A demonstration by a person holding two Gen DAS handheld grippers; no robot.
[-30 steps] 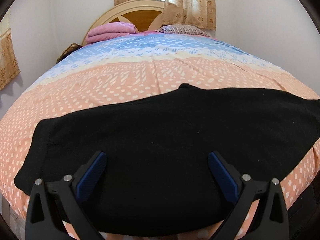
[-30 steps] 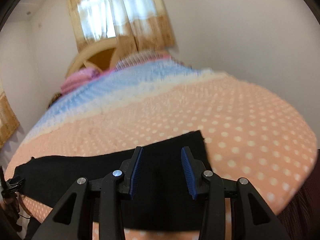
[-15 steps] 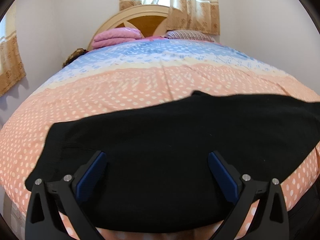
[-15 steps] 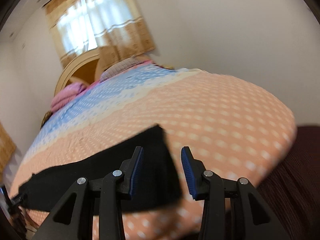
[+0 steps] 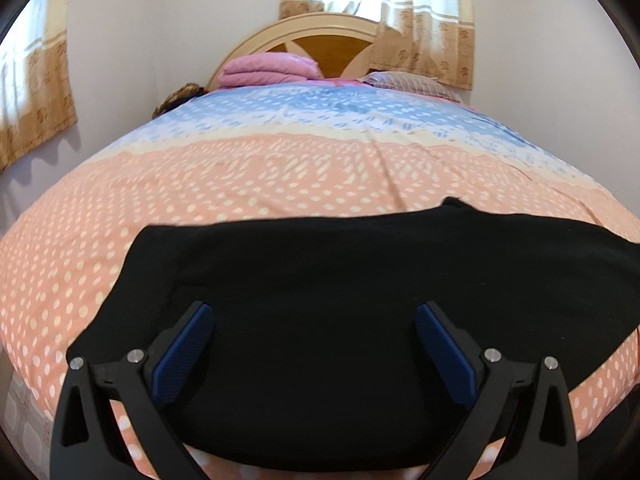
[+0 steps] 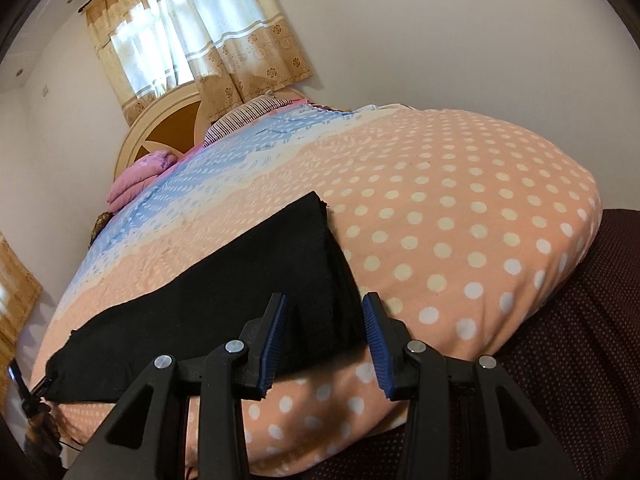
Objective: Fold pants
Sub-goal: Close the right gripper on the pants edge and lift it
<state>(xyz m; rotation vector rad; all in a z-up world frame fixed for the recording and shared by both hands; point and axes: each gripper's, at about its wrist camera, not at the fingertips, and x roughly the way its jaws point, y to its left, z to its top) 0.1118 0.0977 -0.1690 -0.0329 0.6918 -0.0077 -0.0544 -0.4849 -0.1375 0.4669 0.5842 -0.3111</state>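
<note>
Black pants (image 5: 328, 300) lie flat across the near end of the bed, stretched left to right. In the right wrist view the pants (image 6: 240, 292) end in a leg hem near the middle. My left gripper (image 5: 312, 344) is wide open over the pants' left part, holding nothing. My right gripper (image 6: 324, 344) is open with its jaws on either side of the near corner of the leg end. Whether its pads touch the cloth I cannot tell.
The bed (image 5: 280, 184) has a peach dotted and blue cover. A folded pink blanket (image 5: 272, 68) and a striped pillow (image 5: 404, 80) lie by the wooden headboard (image 5: 332, 44). A dark maroon dotted skirt (image 6: 560, 360) hangs below the bed edge at right. Walls stand close around.
My left gripper has moved right along the pants; their left edge now sits nearer the centre. My right gripper has swung right and tilted, to the leg end.
</note>
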